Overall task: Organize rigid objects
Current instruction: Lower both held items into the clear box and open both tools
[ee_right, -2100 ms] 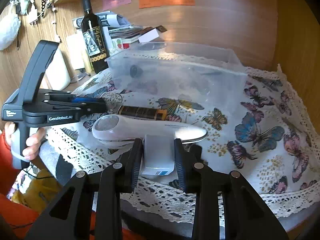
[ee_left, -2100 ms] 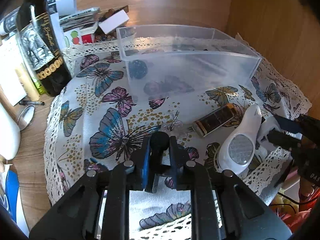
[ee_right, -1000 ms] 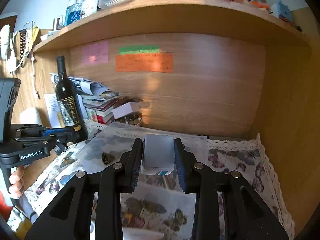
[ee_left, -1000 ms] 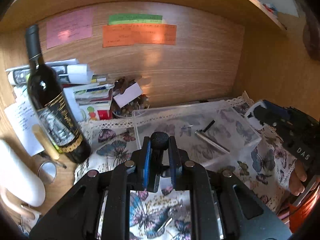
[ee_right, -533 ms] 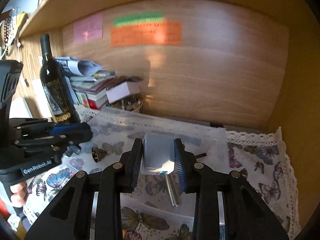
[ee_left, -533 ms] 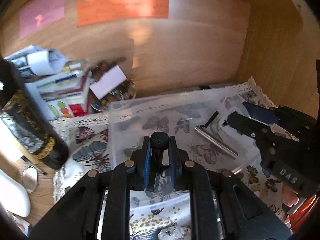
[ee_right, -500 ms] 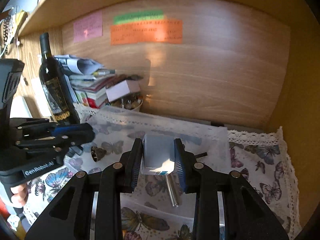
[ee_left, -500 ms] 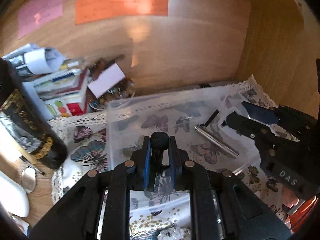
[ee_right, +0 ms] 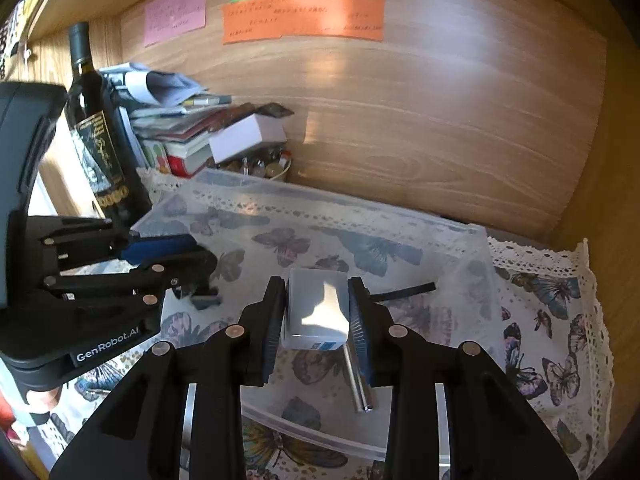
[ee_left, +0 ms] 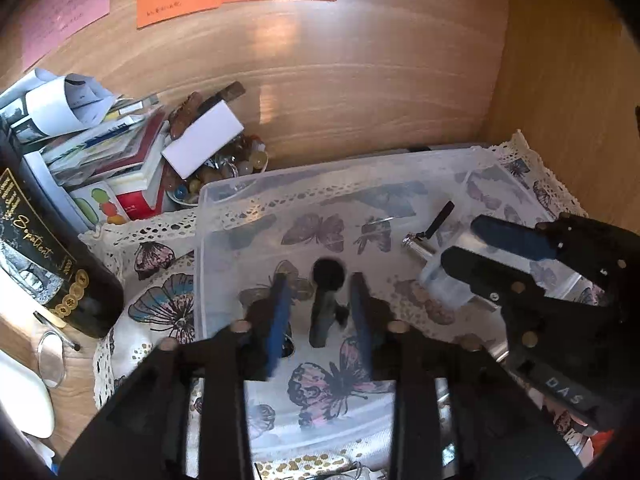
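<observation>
A clear plastic bin (ee_left: 208, 240) stands on the butterfly cloth; it also shows in the right wrist view (ee_right: 476, 272). My left gripper (ee_left: 320, 308) is open above the bin, and a small black knobbed object (ee_left: 325, 300) is loose between its fingers, blurred. My right gripper (ee_right: 318, 312) is shut on a small white box (ee_right: 316, 312) and holds it over the bin. The right gripper also shows in the left wrist view (ee_left: 472, 248). A silver metal rod (ee_right: 358, 380) and a thin black stick (ee_right: 404, 292) lie in the bin.
A dark wine bottle (ee_left: 48, 272) stands left of the bin. Books, papers and a white box (ee_left: 204, 140) are piled at the back left beside a bowl of beads (ee_left: 240, 164). The wooden back wall (ee_right: 440, 120) and right side wall are close.
My left gripper has opened and the black knobbed object has come free between its fingers over the bin. Both grippers moved lower and nearer the bin. The right still holds the white box.
</observation>
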Demonstrator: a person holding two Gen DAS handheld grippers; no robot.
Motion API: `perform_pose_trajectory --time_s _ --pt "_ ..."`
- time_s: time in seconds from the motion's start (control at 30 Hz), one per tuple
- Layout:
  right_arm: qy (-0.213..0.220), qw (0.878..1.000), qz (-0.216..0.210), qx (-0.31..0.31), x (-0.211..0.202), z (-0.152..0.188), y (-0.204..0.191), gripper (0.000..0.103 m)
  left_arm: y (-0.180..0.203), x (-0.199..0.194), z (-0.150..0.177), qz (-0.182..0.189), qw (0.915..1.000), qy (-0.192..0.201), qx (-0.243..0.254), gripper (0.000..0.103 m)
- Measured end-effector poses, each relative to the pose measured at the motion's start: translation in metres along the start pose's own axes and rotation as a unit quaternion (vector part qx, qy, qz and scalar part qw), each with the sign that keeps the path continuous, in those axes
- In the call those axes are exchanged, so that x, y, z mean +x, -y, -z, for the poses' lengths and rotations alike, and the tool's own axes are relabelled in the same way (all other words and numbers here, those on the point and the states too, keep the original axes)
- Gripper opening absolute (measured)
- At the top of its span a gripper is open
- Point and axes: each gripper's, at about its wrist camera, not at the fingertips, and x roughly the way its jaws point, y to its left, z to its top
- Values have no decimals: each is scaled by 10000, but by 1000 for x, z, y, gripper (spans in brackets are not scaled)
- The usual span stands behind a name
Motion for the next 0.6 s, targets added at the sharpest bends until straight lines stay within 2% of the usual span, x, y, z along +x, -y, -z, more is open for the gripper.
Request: perform_pose_trajectory --time_s 0.07,0.17,0.3,0.47,0.6 --pt "-22 10000 36 -18 0 0 -1 29 0 -4 -1 -6 10000 60 6 39" --pt "18 10000 32 -7 -4 -1 0 38 0 -15 -1 24 9999 156 21 42" --pt "174 9998 83 -53 -17 -3 -1 42 0 -34 0 14 9994 345 7 56" --pt "487 9987 129 -38 -44 -4 -3 54 -2 -65 8 -34 9980 637 1 69" --pt "696 9973 212 -82 -67 0 -5 61 -4 -91 18 -146 9961 873 32 84"
